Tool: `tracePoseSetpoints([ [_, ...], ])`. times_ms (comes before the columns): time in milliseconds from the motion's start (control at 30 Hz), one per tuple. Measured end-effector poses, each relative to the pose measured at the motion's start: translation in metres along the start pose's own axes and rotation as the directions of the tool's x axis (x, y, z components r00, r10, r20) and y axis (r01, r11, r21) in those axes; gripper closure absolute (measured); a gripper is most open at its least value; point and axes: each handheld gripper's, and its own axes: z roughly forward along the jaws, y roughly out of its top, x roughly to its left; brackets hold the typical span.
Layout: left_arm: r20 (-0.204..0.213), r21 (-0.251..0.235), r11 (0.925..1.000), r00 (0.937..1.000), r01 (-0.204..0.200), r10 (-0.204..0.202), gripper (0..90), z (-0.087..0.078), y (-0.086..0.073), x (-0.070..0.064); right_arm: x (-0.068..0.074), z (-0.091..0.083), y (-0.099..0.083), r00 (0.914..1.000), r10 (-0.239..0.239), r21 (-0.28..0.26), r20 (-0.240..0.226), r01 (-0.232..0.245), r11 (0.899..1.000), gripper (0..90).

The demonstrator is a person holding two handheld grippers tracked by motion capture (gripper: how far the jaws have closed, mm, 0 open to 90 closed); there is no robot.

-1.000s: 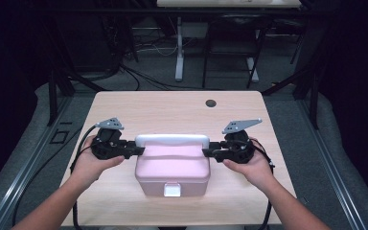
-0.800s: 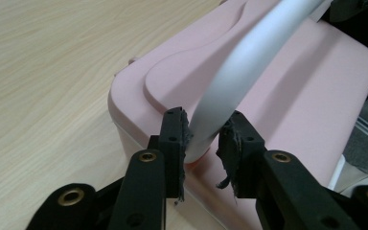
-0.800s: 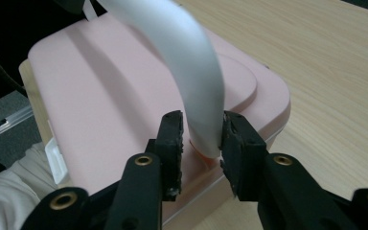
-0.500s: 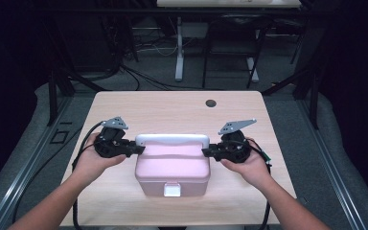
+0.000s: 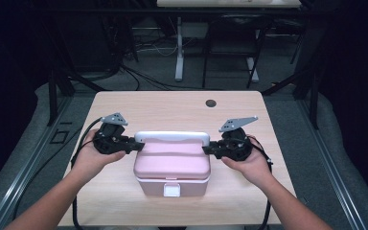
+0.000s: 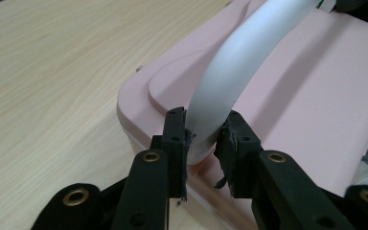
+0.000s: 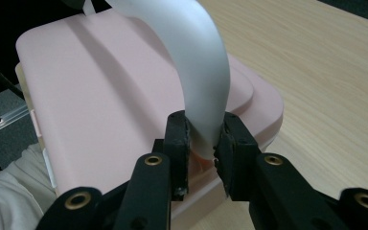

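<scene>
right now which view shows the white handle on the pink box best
The high view: it shows the whole white handle spanning the pink box, with the left gripper and right gripper clamped on its ends. Each gripper view shows one curved end of the handle close up, pinched between that gripper's jaws.

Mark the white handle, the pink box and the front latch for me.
white handle (image 5: 171, 136), high view, middle of the raised bar.
pink box (image 5: 171, 160), high view, centre of the lid.
front latch (image 5: 172, 190), high view, the white clasp on the near wall.
</scene>
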Motion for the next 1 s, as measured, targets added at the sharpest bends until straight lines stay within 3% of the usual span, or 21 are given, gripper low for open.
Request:
tracePoseSetpoints([
  [133,0.001,-0.031,0.9995,1.0,0.007,-0.007,64.4,-0.007,0.0,0.0,0.001,-0.002,0.001,1.0,0.005,0.003,0.002,-0.005,1.0,75.5],
  [567,0.0,-0.05,0.9985,0.9998,0.022,-0.022,68.3,-0.043,-0.031,-0.004,-0.002,-0.005,0.005,0.9995,0.032,-0.012,-0.005,-0.032,0.999,75.5],
  [800,0.027,-0.018,0.9997,0.9995,0.018,-0.018,75.8,-0.039,-0.051,-0.009,-0.005,-0.008,0.009,0.9982,0.06,-0.018,-0.01,-0.06,0.998,75.4],
  [1000,0.053,0.013,0.9999,0.9986,-0.004,0.003,85.9,-0.027,-0.057,-0.015,-0.007,-0.009,0.012,0.9969,0.076,-0.02,-0.021,-0.076,0.997,75.4],
])
